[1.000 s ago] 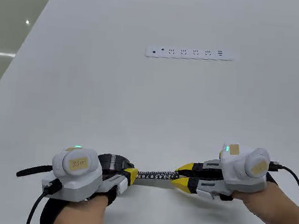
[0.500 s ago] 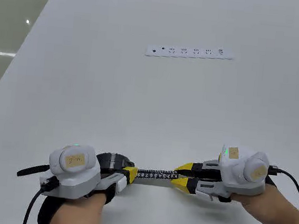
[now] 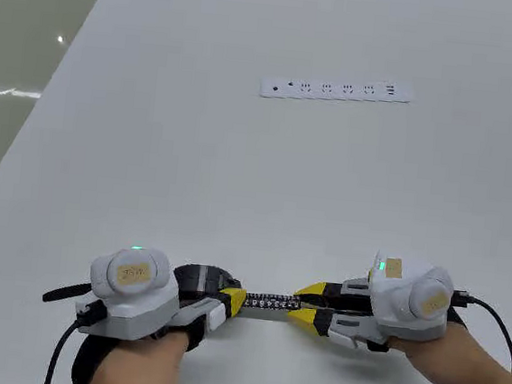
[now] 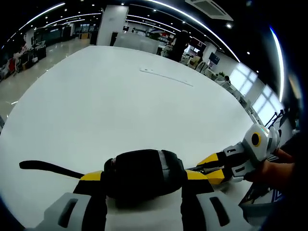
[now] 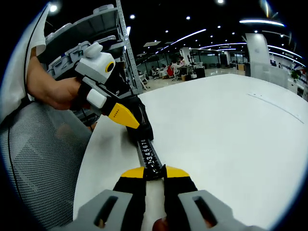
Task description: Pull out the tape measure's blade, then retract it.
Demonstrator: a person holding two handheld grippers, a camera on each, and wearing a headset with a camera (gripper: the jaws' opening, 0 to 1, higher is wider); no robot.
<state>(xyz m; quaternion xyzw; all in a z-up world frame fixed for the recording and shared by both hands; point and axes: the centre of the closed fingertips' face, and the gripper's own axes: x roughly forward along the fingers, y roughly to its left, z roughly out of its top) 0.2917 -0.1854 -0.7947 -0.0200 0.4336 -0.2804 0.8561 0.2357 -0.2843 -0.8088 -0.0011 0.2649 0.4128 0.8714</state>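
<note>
The black tape measure case (image 3: 200, 280) rests low on the white table, held between the yellow-tipped fingers of my left gripper (image 3: 227, 300), which is shut on it. In the left gripper view the case (image 4: 144, 174) sits between the jaws. A short length of numbered blade (image 3: 270, 300) runs from the case to my right gripper (image 3: 301, 303), which is shut on the blade's end. In the right gripper view the blade (image 5: 148, 157) leads from my jaws to the case (image 5: 140, 126). The right gripper (image 4: 226, 166) shows at the lower right of the left gripper view.
A white power strip (image 3: 336, 90) lies farther back on the table (image 3: 241, 154). The table's left edge borders a glossy floor (image 3: 22, 33). A mesh chair (image 5: 38, 159) and shelving stand behind the left hand in the right gripper view.
The exposed blade has become shorter: the right gripper has moved left toward the case. The head camera has shifted a little, so the whole scene sits further right.
</note>
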